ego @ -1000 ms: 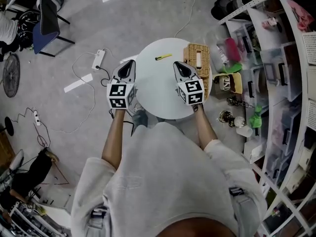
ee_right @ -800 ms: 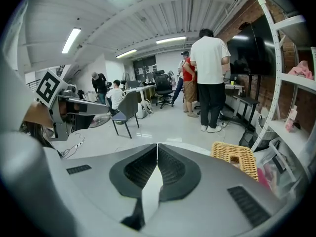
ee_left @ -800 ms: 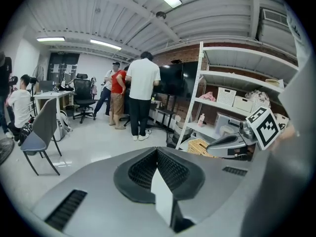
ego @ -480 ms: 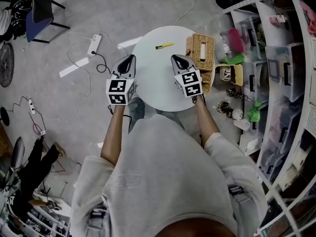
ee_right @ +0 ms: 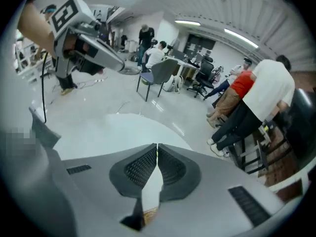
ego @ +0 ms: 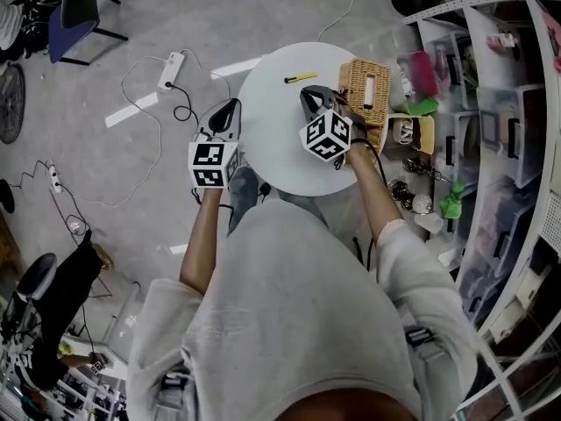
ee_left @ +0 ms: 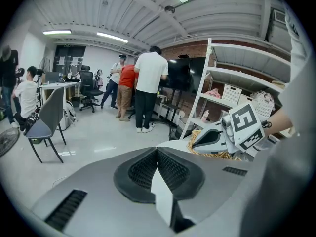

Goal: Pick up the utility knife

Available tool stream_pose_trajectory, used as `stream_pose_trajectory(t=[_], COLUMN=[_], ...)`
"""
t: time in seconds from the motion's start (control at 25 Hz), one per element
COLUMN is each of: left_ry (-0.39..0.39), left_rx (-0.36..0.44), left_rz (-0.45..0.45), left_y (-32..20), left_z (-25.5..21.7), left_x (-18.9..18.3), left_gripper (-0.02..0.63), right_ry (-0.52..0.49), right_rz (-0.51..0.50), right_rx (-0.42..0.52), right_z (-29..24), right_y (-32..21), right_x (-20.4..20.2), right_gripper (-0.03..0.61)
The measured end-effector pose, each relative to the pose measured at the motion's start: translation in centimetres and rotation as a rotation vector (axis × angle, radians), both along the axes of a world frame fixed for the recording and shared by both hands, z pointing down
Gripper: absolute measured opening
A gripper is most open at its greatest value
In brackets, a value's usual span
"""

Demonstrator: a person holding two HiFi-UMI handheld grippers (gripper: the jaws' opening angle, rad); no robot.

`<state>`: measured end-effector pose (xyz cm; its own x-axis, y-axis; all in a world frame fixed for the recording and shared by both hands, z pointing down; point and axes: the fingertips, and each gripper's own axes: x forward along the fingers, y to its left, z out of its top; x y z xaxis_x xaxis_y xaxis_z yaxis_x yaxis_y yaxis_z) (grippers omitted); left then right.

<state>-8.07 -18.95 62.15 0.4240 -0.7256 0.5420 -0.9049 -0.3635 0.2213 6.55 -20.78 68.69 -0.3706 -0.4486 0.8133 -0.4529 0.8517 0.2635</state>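
The yellow utility knife [ego: 300, 78] lies on the far part of the round white table [ego: 280, 160], with neither gripper touching it. My right gripper [ego: 307, 93] hovers over the table just short of the knife, rolled to one side, its jaws shut and empty. In the right gripper view the pads [ee_right: 157, 147] meet above the tabletop [ee_right: 113, 130]; the knife is out of that view. My left gripper [ego: 231, 103] hangs at the table's left edge, shut and empty, and its tips [ee_left: 157, 150] are closed in the left gripper view.
A wicker basket [ego: 365, 90] stands on the table's right edge beside the right gripper. White shelving [ego: 491, 103] with boxes and clutter fills the right. A power strip [ego: 171, 67] and cables lie on the floor at left. Several people [ee_left: 148, 88] stand farther back.
The right gripper has rolled and moved forward over the table toward the knife and basket. The left gripper has sunk slightly at the table's left edge.
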Motion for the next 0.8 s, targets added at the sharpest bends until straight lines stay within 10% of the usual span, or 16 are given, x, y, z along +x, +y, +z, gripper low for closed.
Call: stream_pose_trajectory(t=[0.36, 0.48, 0.8], left_ry=[0.0, 0.0, -0.003], left_rx=[-0.008, -0.015, -0.03], left_rz=[-0.021, -0.03, -0.046], left_y=[0.5, 0.7, 1.1], left_z=[0.3, 0.5, 1.1], left_x=[-1.3, -1.8, -2.7], left_gripper=[0.02, 0.02, 0.02], right_ry=[0.171, 0.176, 0.239], right_rz=[-0.195, -0.211, -0.245], right_rx=[-0.019, -0.099, -0.146], right_z=[3.1, 4.4, 7.2], right_y=[-0.1, 0.1, -2.0], right_x=[-0.2, -0.3, -0.7], right_gripper=[0.034, 0.23, 0.227])
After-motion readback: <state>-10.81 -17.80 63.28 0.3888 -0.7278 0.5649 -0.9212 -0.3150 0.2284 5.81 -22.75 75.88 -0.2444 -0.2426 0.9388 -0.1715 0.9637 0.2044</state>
